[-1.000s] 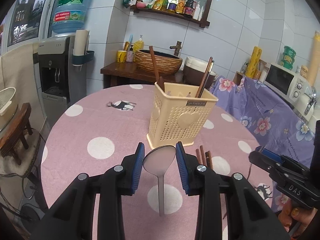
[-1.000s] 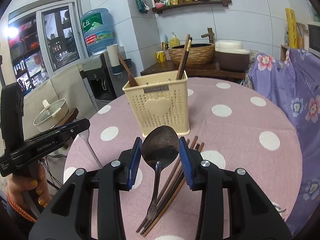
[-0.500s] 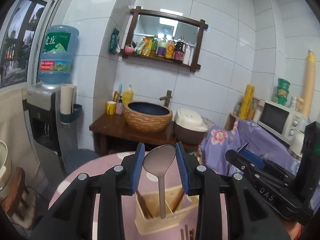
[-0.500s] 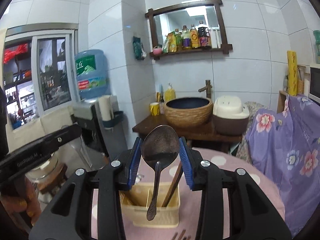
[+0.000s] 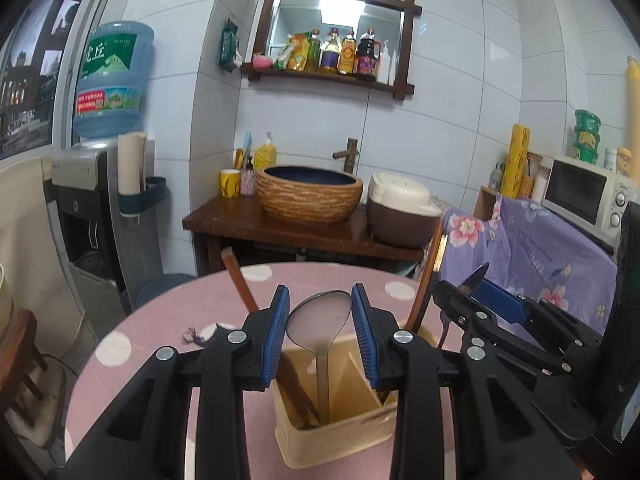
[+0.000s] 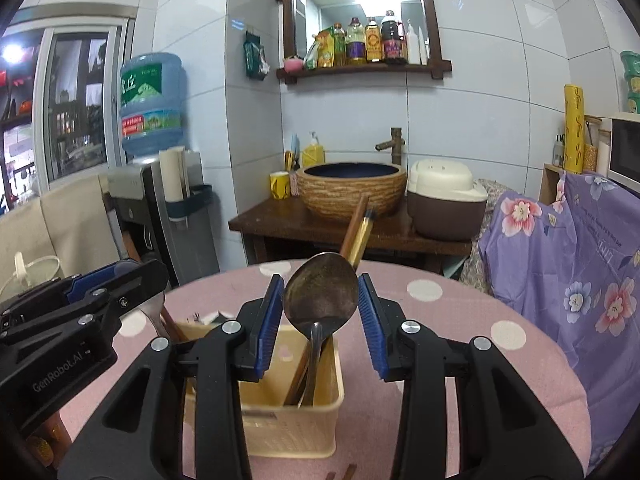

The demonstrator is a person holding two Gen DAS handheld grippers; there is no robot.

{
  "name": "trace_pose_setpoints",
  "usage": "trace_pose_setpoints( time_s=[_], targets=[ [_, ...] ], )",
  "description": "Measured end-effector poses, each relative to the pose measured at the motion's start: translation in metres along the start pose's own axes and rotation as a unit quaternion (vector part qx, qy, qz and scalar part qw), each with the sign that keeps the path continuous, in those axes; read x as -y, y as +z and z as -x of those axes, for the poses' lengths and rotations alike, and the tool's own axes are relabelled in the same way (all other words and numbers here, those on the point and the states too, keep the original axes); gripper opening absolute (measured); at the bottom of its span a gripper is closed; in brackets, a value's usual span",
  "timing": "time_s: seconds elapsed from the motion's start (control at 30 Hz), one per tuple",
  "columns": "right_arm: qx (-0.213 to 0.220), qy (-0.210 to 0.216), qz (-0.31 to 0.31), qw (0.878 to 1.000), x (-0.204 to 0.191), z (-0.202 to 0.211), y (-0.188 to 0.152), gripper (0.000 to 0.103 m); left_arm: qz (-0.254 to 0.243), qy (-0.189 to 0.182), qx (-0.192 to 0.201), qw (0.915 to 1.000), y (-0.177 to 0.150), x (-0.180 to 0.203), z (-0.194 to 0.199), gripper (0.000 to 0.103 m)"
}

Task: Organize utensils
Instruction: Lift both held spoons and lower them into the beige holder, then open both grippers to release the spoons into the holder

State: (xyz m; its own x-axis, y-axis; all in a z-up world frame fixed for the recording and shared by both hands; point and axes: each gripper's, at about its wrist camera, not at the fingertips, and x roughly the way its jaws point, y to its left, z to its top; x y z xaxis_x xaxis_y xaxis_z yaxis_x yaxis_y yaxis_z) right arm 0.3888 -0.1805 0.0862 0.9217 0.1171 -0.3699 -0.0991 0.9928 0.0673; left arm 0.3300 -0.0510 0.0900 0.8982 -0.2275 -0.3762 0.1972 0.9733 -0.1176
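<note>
2 spoons (image 5: 318,320) (image 6: 321,298), table-level 1 second ago, now handle-down in holder (image 5: 336,436).

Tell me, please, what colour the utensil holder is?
Cream holder, best in the right wrist view.

My left gripper (image 5: 319,334) hides the near rim of the cream utensil holder (image 5: 336,436), whose base the frame's lower edge cuts off. The pale spoon (image 5: 318,318) disappears handle-first behind the holder's wall. In the right wrist view, the dark spoon (image 6: 320,294) masks the chopsticks (image 6: 358,236) behind it, and only tips of loose chopsticks (image 6: 340,474) clear the bottom edge. Shelf bottle (image 6: 374,42) labels are too small to read.
</note>
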Motion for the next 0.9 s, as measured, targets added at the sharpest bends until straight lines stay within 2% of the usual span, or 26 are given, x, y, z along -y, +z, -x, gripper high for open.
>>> trace_pose_setpoints(
  time_s=[0.17,0.3,0.37,0.43,0.5,0.53,0.57,0.6,0.63,0.7,0.77,0.9],
  targets=[
    [-0.022,0.001,0.007,1.0,-0.002,-0.01,-0.022,0.039,-0.003,-0.004,-0.027,0.9996,-0.022,-0.003,-0.01,0.033],
    [-0.021,0.005,0.013,1.0,-0.005,-0.011,-0.03,0.041,-0.01,-0.012,-0.036,0.9992,-0.03,-0.001,-0.012,0.033],
    [-0.01,0.003,0.015,1.0,-0.005,-0.005,-0.031,0.05,-0.009,-0.014,-0.032,0.9994,-0.029,-0.002,-0.008,0.033],
    [0.004,-0.006,0.016,1.0,-0.003,0.005,-0.031,0.071,-0.003,-0.018,-0.029,0.9994,-0.027,-0.005,0.0,0.038],
    [0.016,-0.009,0.015,1.0,0.002,0.02,-0.031,0.074,0.005,-0.024,-0.024,0.9994,-0.028,-0.009,0.01,0.054],
    [0.016,-0.009,0.014,1.0,0.006,0.028,-0.033,0.078,0.008,-0.025,-0.017,0.9995,-0.029,-0.011,0.018,0.063],
    [0.014,-0.01,0.014,1.0,0.009,0.036,-0.036,0.083,0.01,-0.025,-0.011,0.9996,-0.031,-0.013,0.027,0.067],
    [0.011,-0.01,0.014,1.0,0.013,0.043,-0.039,0.092,0.009,-0.024,-0.007,0.9996,-0.035,-0.015,0.035,0.071],
    [0.003,-0.01,0.015,1.0,0.017,0.051,-0.045,0.097,0.006,-0.022,-0.006,0.9997,-0.04,-0.017,0.045,0.075],
    [-0.017,-0.017,0.016,1.0,0.027,0.063,-0.061,0.097,0.001,-0.014,-0.008,0.9999,-0.052,-0.02,0.056,0.079],
    [-0.056,-0.035,0.02,0.998,0.035,0.069,-0.081,0.097,-0.004,-0.002,-0.018,0.9998,-0.068,-0.025,0.067,0.083],
    [-0.148,-0.065,0.012,0.987,0.05,0.076,-0.133,0.097,-0.012,0.021,-0.054,0.9982,-0.104,-0.031,0.074,0.084]
  ],
)
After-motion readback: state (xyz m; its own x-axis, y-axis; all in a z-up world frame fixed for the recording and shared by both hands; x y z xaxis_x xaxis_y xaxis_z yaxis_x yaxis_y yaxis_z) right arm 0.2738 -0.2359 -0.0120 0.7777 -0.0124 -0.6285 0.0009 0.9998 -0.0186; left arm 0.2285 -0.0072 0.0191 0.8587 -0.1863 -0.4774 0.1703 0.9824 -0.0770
